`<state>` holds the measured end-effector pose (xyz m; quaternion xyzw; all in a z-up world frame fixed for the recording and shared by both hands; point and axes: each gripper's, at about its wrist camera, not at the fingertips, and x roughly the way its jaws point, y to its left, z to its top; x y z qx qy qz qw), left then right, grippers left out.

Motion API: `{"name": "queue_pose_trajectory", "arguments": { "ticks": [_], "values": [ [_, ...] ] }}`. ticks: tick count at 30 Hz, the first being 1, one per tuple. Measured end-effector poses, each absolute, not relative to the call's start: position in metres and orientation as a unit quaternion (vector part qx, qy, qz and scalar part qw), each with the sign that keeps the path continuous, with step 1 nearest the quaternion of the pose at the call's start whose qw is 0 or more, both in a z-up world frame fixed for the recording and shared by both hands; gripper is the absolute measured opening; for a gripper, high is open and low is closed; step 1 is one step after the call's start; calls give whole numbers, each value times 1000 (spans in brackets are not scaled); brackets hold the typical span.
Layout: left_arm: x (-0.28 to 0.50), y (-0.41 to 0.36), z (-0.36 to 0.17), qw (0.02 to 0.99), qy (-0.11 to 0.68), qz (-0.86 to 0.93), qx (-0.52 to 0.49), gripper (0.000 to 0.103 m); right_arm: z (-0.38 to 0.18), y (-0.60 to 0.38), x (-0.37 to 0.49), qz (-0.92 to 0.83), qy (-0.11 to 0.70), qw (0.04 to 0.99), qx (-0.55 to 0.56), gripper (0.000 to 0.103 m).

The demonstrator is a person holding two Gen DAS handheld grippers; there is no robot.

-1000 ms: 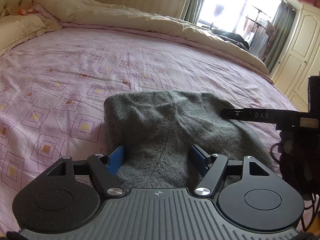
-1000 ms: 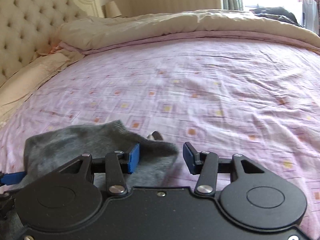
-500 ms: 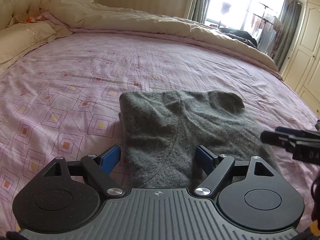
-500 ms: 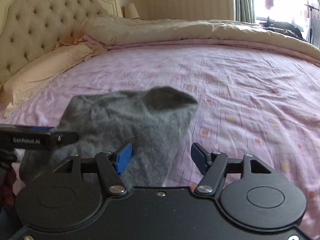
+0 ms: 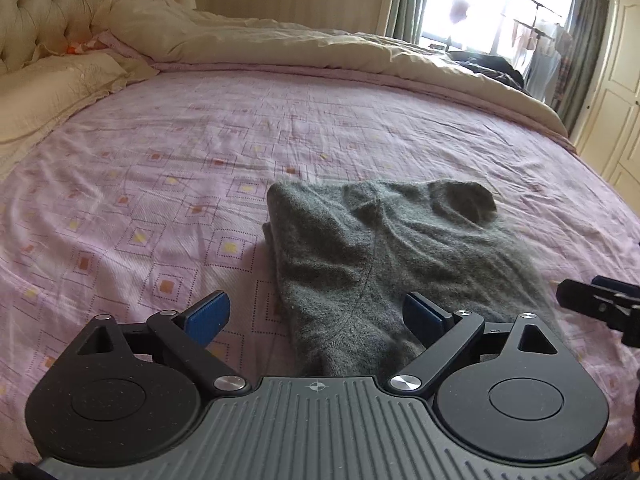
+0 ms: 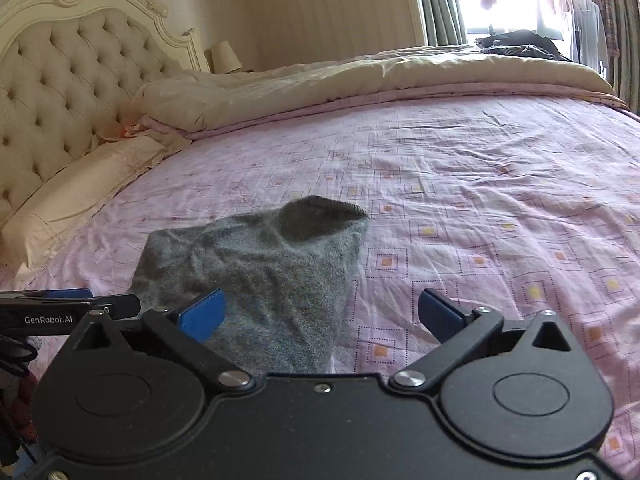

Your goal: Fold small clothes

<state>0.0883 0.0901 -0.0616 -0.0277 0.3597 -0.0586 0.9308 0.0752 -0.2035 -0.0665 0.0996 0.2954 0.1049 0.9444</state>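
A grey knitted garment (image 5: pixel 380 256) lies folded on the pink patterned bedsheet (image 5: pixel 160 184); it also shows in the right wrist view (image 6: pixel 260 276). My left gripper (image 5: pixel 316 316) is open and empty, raised above the garment's near left edge. My right gripper (image 6: pixel 320 316) is open and empty, raised above the garment's near right edge. The right gripper's finger shows at the right edge of the left wrist view (image 5: pixel 596 300). The left gripper's finger shows at the left edge of the right wrist view (image 6: pixel 72 308).
A beige duvet (image 5: pixel 320 52) is bunched along the far side of the bed. A pillow (image 6: pixel 80 196) and a tufted headboard (image 6: pixel 60 96) stand at the left. A window with curtains (image 5: pixel 500 12) and a wardrobe (image 5: pixel 616 92) are at the far right.
Both grippers have pulled back and up from the garment and opened wider. The garment now lies free on the sheet, with its far right corner slightly raised.
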Motion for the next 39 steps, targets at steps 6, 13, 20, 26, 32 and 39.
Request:
{"name": "queue_pose_trajectory", "arguments": {
  "ticks": [6,13,20,26,32,39],
  "values": [
    [61,73,-38,932,358,-56,5,94,-52,-204,50,86,305,943,102,103],
    [42,51,-28,925,376,-40,27,94,-46,-203,28,63,318,941,103,103],
    [21,48,-20,929,368,-30,11,94,-47,-206,11,49,328,937,113,103],
    [11,47,-18,927,374,-17,3,94,-48,-201,3,41,339,935,101,103],
    [-1,44,-20,926,376,-3,17,94,-48,-196,-4,46,341,933,101,103],
    [-10,43,-20,928,371,-2,21,94,-45,-193,-10,40,336,936,97,103]
  ]
}}
